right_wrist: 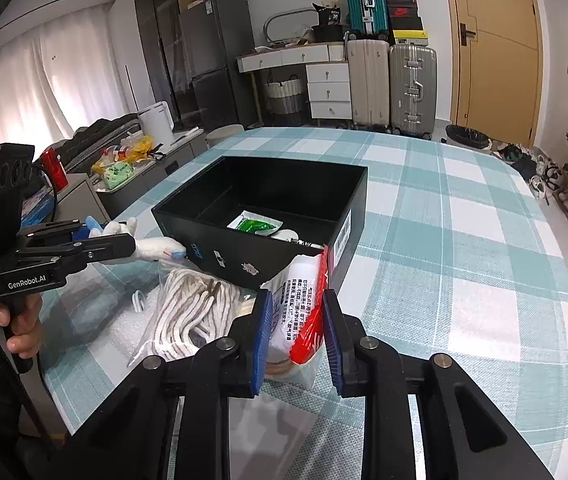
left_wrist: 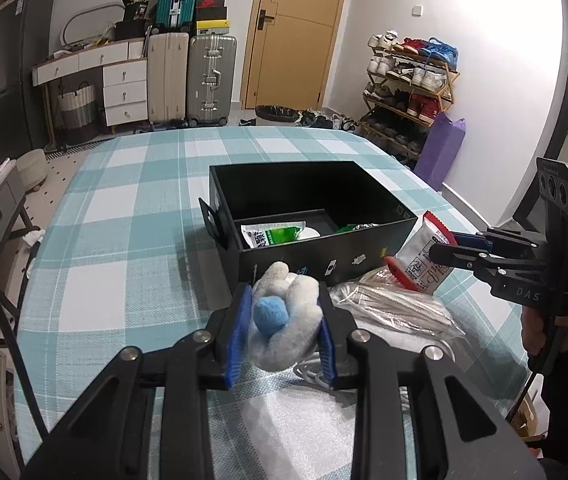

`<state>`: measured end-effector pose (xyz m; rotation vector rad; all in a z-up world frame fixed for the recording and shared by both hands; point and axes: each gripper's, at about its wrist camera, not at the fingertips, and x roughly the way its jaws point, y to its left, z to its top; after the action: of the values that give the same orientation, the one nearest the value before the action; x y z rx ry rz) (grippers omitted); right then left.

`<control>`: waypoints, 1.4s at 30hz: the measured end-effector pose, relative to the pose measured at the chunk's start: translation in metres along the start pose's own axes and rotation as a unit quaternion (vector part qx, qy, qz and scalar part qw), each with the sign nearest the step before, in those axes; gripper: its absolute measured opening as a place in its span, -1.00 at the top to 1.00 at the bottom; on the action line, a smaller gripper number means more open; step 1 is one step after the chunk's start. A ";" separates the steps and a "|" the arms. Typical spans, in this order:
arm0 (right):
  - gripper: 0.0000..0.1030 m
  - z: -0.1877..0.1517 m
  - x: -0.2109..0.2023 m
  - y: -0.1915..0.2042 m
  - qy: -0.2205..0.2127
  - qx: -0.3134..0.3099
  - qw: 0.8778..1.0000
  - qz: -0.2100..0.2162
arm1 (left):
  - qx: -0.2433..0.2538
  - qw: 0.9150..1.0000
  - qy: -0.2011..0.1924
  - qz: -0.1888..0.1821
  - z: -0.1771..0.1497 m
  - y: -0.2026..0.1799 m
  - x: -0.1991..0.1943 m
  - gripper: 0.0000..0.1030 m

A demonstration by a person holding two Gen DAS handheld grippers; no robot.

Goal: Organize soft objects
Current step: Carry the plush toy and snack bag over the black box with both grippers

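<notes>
Left wrist view: the left tongs (left_wrist: 286, 332) are clenched on a grey-white plush toy (left_wrist: 288, 320) with a blue patch, held above the checked counter (left_wrist: 123, 220) just in front of the black box (left_wrist: 308, 216). This view shows the near side wall of the box with small printed icons, and a flap standing out at its left end. Inside the box lie a white-and-green packet (left_wrist: 271, 234) and a second green item, partly hidden by the wall. To the right, the right tongs (left_wrist: 450, 246) grip a red-and-white packet (left_wrist: 424, 258) beside the box's near right corner. A clear bag of rope (left_wrist: 388, 304) lies on the counter between the two tongs. Right wrist view: the right tongs (right_wrist: 298, 332) are closed on the red-and-white packet (right_wrist: 304, 312), whose printed text faces the camera; it touches or overlaps the box (right_wrist: 263, 208) corner, exact contact unclear. This view shows a barcode label on the box's right wall and the green packet (right_wrist: 255, 225) plus a white item on the box floor. The left tongs (right_wrist: 139, 246) hold the toy (right_wrist: 155, 248) at the box's left corner. The bag of rope (right_wrist: 191, 312) lies below it.
</notes>
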<state>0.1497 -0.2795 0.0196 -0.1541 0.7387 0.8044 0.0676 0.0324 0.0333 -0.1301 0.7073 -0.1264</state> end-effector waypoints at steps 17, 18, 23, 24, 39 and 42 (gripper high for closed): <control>0.54 0.010 -0.028 0.011 -0.036 -0.018 0.999 -0.008 | 0.010 0.999 -0.041 0.005 0.011 -0.008 -0.026 0.45; 0.54 0.010 -0.029 0.012 -0.038 -0.019 0.999 -0.008 | 0.010 0.999 -0.044 0.005 0.012 -0.009 -0.028 0.45; 0.54 0.012 -0.034 0.013 -0.048 -0.017 0.999 -0.008 | 0.006 0.998 -0.055 0.006 0.014 -0.008 -0.034 0.45; 0.54 0.012 -0.035 0.013 -0.050 -0.016 0.999 -0.008 | 0.007 0.998 -0.057 0.006 0.014 -0.009 -0.034 0.45; 0.54 0.017 -0.049 0.009 -0.081 -0.001 0.997 -0.010 | 0.002 0.995 -0.093 0.018 0.022 -0.010 -0.043 0.45; 0.54 0.019 -0.052 0.009 -0.088 0.000 0.996 -0.011 | -0.002 0.995 -0.098 0.021 0.026 -0.009 -0.042 0.45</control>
<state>0.1295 -0.2971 0.0695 -0.0888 0.5694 0.7862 0.0526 0.0322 0.0809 -0.1301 0.5140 -0.0706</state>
